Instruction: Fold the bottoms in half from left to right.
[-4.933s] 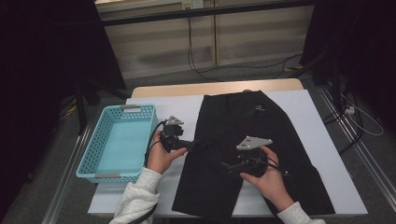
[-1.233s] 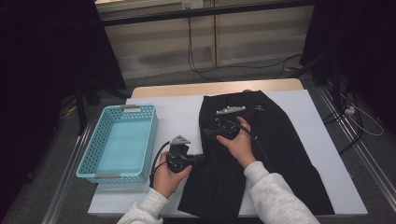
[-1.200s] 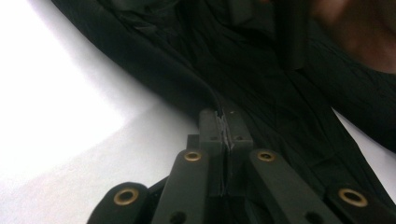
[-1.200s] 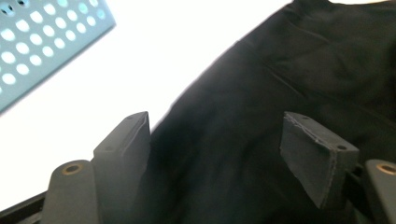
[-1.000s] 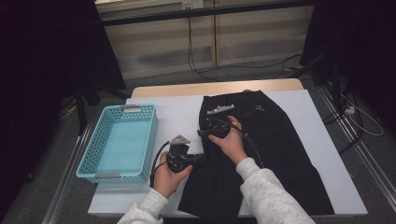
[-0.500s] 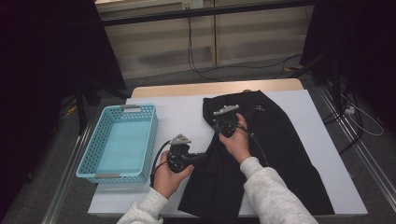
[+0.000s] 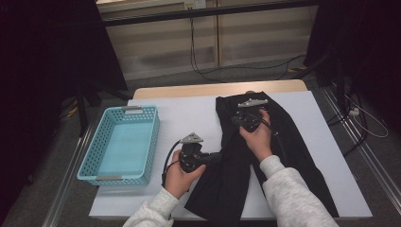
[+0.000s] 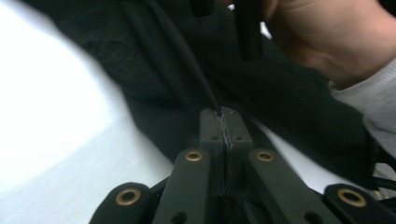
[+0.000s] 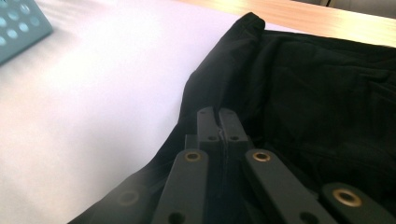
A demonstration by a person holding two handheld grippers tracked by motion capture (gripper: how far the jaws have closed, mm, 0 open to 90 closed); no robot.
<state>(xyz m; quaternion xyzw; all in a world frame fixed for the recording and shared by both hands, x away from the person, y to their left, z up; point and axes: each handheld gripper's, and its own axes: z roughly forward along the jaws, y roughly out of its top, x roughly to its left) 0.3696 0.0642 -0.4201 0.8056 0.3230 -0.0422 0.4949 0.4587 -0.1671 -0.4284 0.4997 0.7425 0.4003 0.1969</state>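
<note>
High view puts the black garment (image 7: 279, 156) lengthwise down the right-centre of the frame, spread on the white sheet (image 7: 189, 113) that covers the bench (image 7: 208, 89). Its upper end lies near the far edge of the sheet and its lower end reaches the bottom of the frame.

Your left gripper (image 7: 215, 158) sits in the lower centre, its tips at the garment's left edge about halfway down. In the left gripper view the two jaws stand pressed together with a thin fold of the black cloth (image 8: 280, 93) caught between their tips, so that gripper is clamped on the garment. Your other hand (image 8: 327, 37) and its sleeve fill the upper right of that view.

Your right gripper (image 7: 235, 122) is higher in the high view, at the garment's left edge near its upper end. Its jaws have just been closing. In the right gripper view they meet tip to tip right at the garment's (image 9: 327, 93) edge, with dark cloth around them; whether cloth is actually pinched there you cannot tell.

At the left of the high view the light blue basket (image 7: 90, 165) stands on the sheet, well apart from the garment.
</note>
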